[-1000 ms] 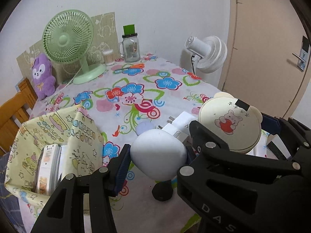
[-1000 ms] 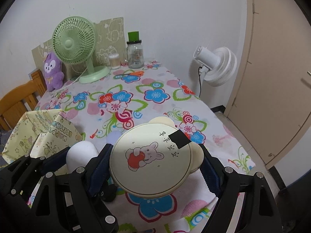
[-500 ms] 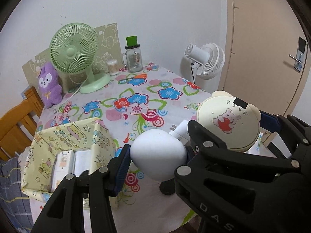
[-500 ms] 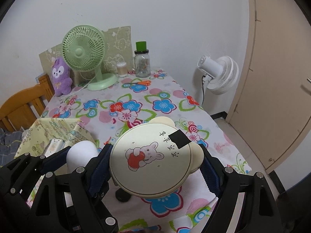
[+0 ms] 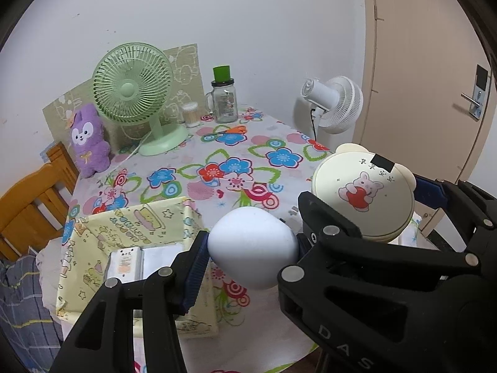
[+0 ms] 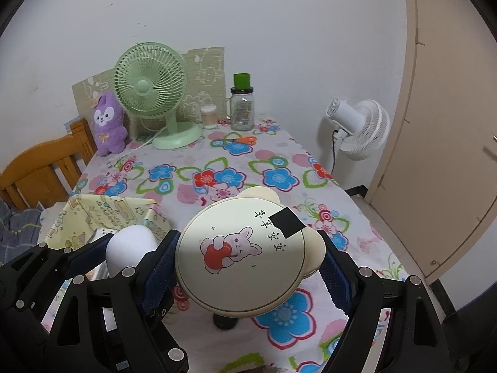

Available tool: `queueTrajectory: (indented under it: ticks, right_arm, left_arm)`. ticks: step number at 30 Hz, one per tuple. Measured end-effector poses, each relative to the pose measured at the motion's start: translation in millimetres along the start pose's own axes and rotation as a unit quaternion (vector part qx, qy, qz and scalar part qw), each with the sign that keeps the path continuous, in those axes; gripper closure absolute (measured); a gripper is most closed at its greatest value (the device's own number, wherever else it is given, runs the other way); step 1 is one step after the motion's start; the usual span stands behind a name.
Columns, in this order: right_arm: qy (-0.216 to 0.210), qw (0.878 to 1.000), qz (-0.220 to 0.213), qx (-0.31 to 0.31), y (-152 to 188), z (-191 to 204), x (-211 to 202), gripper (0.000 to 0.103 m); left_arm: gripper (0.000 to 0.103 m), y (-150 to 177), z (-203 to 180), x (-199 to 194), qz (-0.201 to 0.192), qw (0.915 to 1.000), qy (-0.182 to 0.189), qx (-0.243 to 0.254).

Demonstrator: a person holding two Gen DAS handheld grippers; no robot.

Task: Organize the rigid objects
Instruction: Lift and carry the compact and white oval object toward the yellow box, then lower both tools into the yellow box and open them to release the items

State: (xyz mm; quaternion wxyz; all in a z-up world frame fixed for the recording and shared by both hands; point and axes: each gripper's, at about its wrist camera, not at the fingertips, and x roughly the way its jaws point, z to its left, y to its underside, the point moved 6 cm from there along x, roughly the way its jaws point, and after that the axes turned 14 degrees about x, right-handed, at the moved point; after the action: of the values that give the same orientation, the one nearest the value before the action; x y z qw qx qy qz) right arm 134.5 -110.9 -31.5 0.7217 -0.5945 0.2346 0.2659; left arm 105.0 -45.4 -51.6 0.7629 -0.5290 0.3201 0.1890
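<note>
- yellow patterned box (image 5: 93,242) at lower left holds a small white pack (image 5: 124,262).
- left hand-held gripper (image 5: 251,248) clamps a white egg-shaped object (image 5: 251,245), frame centre.
- right hand-held gripper (image 6: 248,264) grips a round cream case (image 6: 239,261), bunny print, above the counter (image 6: 217,168).

Tablecloth (image 6: 198,155): white ground, printed flowers in blue, red and pink with green loops. At its far edge, fan (image 6: 150,79) pale green; plush toy (image 6: 108,122) purple with white face; jar (image 6: 242,113) clear, green cap. Storage box (image 5: 102,233) on the cloth's near left: pale yellow, cartoon print. Held egg-shaped object (image 5: 251,248) plain white. Round case (image 6: 240,258) cream, pink rabbit hugging red heart, black square patch. Gripper pads (image 6: 158,267) dark blue.
</note>
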Motion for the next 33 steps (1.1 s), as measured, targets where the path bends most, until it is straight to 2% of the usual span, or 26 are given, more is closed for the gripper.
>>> queueTrajectory:
  ticks: [13,33]
  right_arm:
    - [-0.008,1.0,0.011,-0.01,4.6,35.2,12.2,0.018]
    - [-0.023,0.998,0.039,-0.031,20.0,95.8,42.1,0.018]
  left_arm:
    - [0.046,12.7,34.3,-2.1,0.006,0.9998,-0.014,-0.009]
    - [0.046,40.7,90.8,15.3,0.029,0.9988,-0.024,-0.032]
